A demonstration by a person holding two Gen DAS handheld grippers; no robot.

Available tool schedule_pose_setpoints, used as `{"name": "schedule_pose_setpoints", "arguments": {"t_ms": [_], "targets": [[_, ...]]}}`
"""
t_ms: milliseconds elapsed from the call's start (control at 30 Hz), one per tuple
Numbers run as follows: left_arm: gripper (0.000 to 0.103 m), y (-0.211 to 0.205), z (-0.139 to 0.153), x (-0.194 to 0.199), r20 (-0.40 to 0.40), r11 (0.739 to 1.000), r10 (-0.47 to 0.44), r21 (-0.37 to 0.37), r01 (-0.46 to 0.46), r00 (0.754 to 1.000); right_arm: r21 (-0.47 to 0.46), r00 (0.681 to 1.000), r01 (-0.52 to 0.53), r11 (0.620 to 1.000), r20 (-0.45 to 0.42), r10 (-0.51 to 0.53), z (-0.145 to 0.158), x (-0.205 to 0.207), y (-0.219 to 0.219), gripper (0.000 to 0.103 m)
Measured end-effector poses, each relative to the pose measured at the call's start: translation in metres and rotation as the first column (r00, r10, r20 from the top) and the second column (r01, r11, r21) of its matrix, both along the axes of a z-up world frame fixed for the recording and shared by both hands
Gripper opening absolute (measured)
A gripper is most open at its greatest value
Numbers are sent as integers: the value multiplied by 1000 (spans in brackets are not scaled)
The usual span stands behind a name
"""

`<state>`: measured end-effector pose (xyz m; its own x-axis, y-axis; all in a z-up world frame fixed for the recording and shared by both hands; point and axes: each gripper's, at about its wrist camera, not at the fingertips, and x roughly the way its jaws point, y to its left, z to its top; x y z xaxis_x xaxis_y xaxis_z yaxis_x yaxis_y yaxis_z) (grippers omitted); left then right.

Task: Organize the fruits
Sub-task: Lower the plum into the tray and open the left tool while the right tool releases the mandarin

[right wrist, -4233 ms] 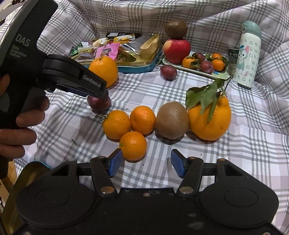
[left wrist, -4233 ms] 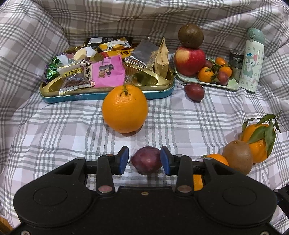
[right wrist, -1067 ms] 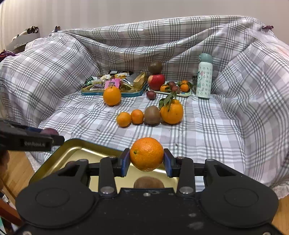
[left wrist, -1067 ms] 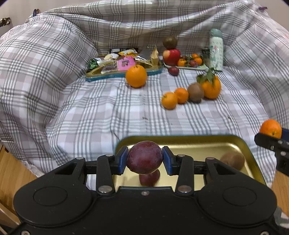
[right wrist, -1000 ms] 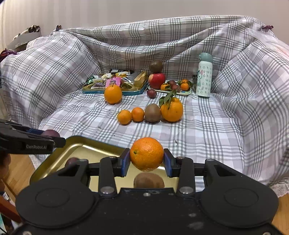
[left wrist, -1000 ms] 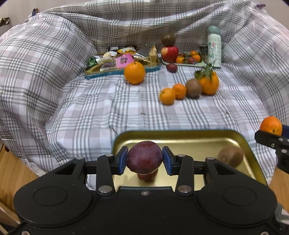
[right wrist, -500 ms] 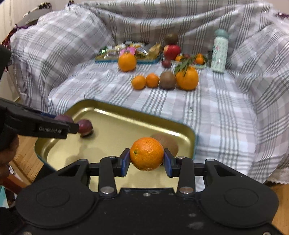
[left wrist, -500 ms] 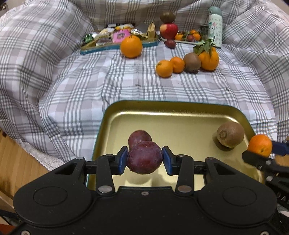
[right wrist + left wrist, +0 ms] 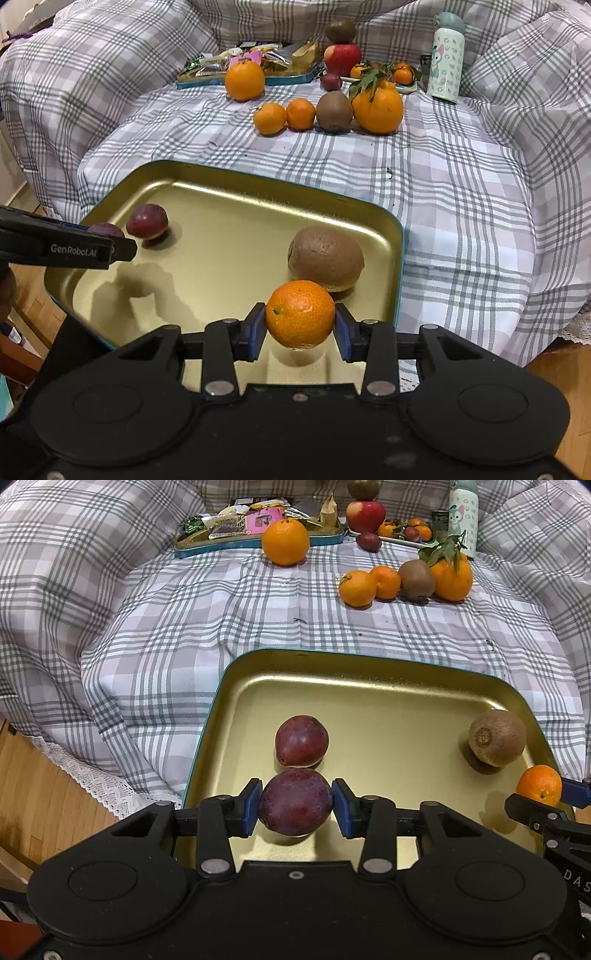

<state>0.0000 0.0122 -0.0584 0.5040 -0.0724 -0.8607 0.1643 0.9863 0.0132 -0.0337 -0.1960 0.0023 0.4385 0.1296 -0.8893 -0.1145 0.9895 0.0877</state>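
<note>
Overhead, plum (image 9: 295,802) and mandarin (image 9: 300,314), above gold tray (image 9: 369,672).

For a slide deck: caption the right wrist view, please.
Right tool holds a mandarin over the gold tray, beside a kiwi.

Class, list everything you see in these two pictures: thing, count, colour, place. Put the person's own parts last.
Tray: one, gold, front edge of the cloth.
Plum: one, dark red, lying in the tray.
Kiwi: one, brown, tray's right side.
Held plum: one, dark red, over the tray.
Held mandarin: one, orange, over the tray.
Mandarins: two, orange, mid-cloth beside a kiwi.
Leafy orange: one, mid-cloth.
Big orange: one, before the snack tin.
Apple: one, red, at the back.
Bottle: one, pale green, back right.
Checked cloth: grey-white, underneath.
Left gripper: black.
Right gripper: black.
</note>
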Motion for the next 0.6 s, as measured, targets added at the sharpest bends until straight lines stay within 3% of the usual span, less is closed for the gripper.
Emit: {"name": "schedule_pose_setpoints", "arguments": {"t_ms": [600], "targets": [[50, -2, 4, -2, 14, 1000, -3, -8, 3, 1000, 4, 1000, 11, 1000, -11, -11, -2, 1, -1, 40]]}}
